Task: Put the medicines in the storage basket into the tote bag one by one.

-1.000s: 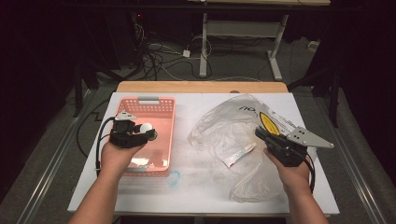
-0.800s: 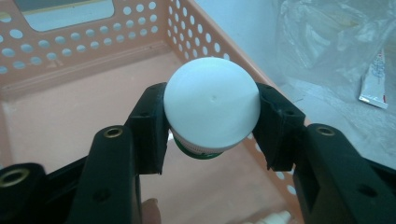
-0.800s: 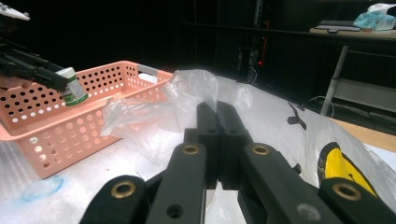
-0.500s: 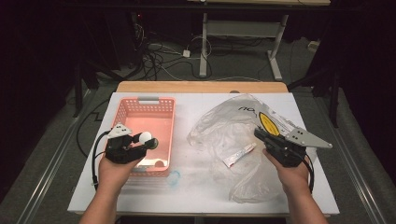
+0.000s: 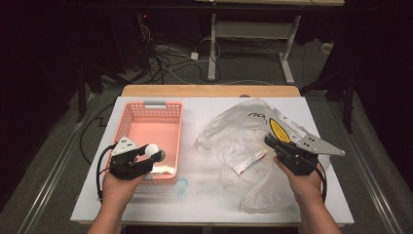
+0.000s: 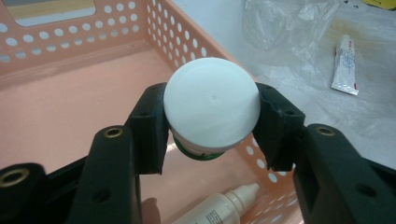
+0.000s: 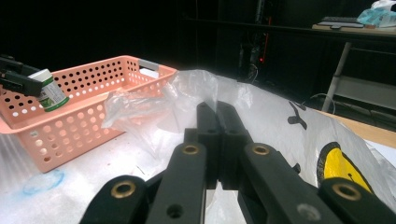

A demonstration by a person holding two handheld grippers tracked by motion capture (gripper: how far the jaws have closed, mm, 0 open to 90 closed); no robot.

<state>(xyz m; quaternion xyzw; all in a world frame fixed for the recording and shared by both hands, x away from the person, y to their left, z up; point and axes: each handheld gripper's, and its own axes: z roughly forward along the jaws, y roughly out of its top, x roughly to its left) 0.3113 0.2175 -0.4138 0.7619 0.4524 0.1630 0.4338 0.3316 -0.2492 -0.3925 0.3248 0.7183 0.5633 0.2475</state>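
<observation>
Jar [image 6: 211,103] with a white lid and a green band sits tight between the two black jaws of the left tool [image 5: 152,157]. It is a small jar, held over the near right corner of the pink basket [image 5: 127,117], just above its rim. Down in the basket lies a little white squeeze bottle [image 6: 219,207].

The right tool [image 5: 273,141] has its jaws pressed together. It rests on a big clear plastic bag [image 5: 229,131]. The jaws may be pinching a bit of the bag, but it is hard to tell. The bag has a yellow mark [image 5: 278,129] on it. A small white tube [image 5: 249,162] with red print lies near that tool, in among the folds of the bag.

The counter [image 5: 195,204] has a white top, and a strip of wood shows along its far edge. A faint blue ring [image 5: 181,185] is marked on the white top just in front of the basket.

The room around it is dark. The floor [image 5: 253,68] is grey. Black cables [image 5: 165,61] lie in a tangle on it behind the counter. The white legs of another desk [image 5: 287,58] stand farther back.
</observation>
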